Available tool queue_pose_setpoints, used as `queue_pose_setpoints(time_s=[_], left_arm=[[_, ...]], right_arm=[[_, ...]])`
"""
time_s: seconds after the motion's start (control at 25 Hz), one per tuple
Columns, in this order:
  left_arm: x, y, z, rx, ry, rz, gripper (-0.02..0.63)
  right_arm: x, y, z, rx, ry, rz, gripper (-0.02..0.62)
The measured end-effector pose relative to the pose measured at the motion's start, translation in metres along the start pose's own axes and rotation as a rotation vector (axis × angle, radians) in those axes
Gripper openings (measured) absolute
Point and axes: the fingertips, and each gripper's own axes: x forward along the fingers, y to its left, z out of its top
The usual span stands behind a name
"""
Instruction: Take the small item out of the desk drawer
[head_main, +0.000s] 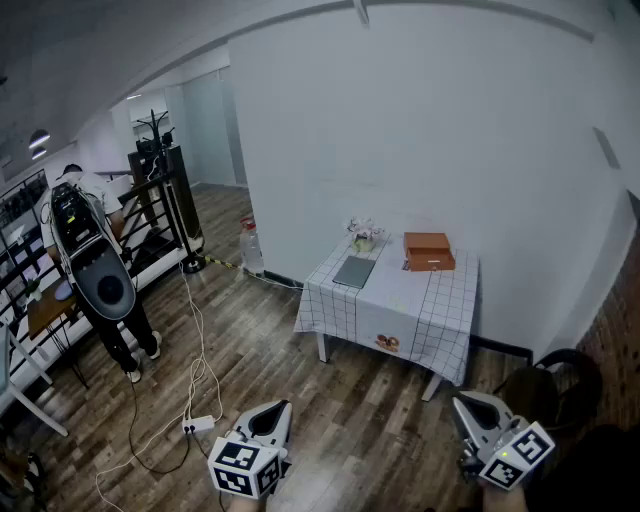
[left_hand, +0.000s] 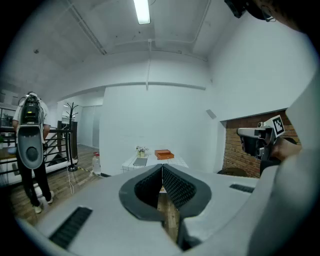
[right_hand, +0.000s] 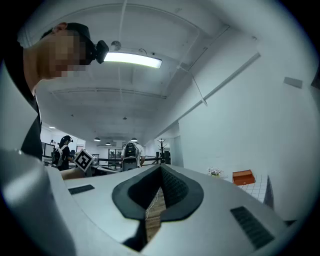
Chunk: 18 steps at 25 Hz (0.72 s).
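Observation:
A small table (head_main: 440, 300) with a checked cloth stands against the white wall, some way ahead of me. On it sit an orange box (head_main: 428, 251), a flat grey pad (head_main: 354, 271) and a small bunch of flowers (head_main: 365, 233). No drawer interior or small item shows. My left gripper (head_main: 281, 408) and right gripper (head_main: 460, 402) hover low over the wooden floor, well short of the table. In the left gripper view the left gripper (left_hand: 162, 167) is shut and empty, with the orange box (left_hand: 163, 154) far beyond it. The right gripper (right_hand: 161, 170) is shut with nothing held.
A person (head_main: 95, 260) with a backpack rig stands at the left by a black railing (head_main: 165, 215). A white cable and power strip (head_main: 198, 424) lie on the floor. A water bottle (head_main: 250, 245) stands by the wall. A brick wall (head_main: 615, 340) and a dark seat (head_main: 560, 385) are at the right.

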Motion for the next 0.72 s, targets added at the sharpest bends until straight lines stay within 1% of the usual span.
queue_pose_setpoints(time_s=[0.44,0.64,0.72], left_arm=[[-0.013,0.019,-0.001,-0.004,-0.003,-0.008,0.011],[-0.023,0.028,-0.009,-0.006,0.013,-0.015,0.011],[-0.027,0.030,-0.013,-0.005,0.019,-0.023,0.011]], right_arm=[[0.014,0.023,-0.013,0.003,0.027,0.017,0.003],[0.014,0.031,-0.023,0.014,0.032,-0.016,0.004],[0.012,0.035,-0.032,0.008,0.052,-0.033,0.003]])
